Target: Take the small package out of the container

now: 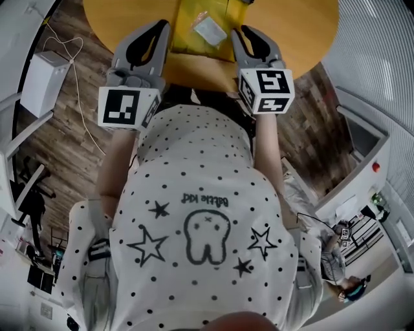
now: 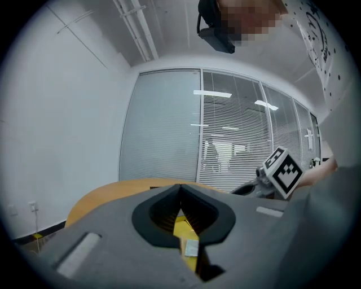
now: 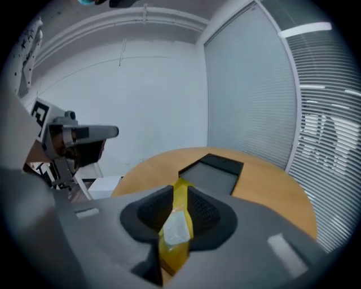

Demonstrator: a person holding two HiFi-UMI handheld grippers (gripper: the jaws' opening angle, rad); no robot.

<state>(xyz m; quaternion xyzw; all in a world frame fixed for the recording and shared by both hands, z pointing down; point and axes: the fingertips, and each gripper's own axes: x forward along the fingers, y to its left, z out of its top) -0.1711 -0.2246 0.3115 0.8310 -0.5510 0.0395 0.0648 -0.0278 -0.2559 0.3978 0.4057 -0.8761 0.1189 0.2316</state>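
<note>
finding: the package (image 1: 209,29) lies on the yellow bag (image 1: 184,39) on the table (image 1: 116,19), between the two grippers. whether it rests on top of the bag or under its film cannot be told.

right gripper (image 1: 240,30): jaws apart, nothing clamped. its own view shows bag and package straight ahead in the gap. it stands just beside the package's right edge and is the nearer.

left gripper (image 1: 162,26): jaws together, empty, at the bag's left edge.

the package's long axis runs obliquely across the right gripper's line.

judgement: the right gripper is best placed to take it. the black tray (image 3: 211,175) lies beyond, apart.
</note>
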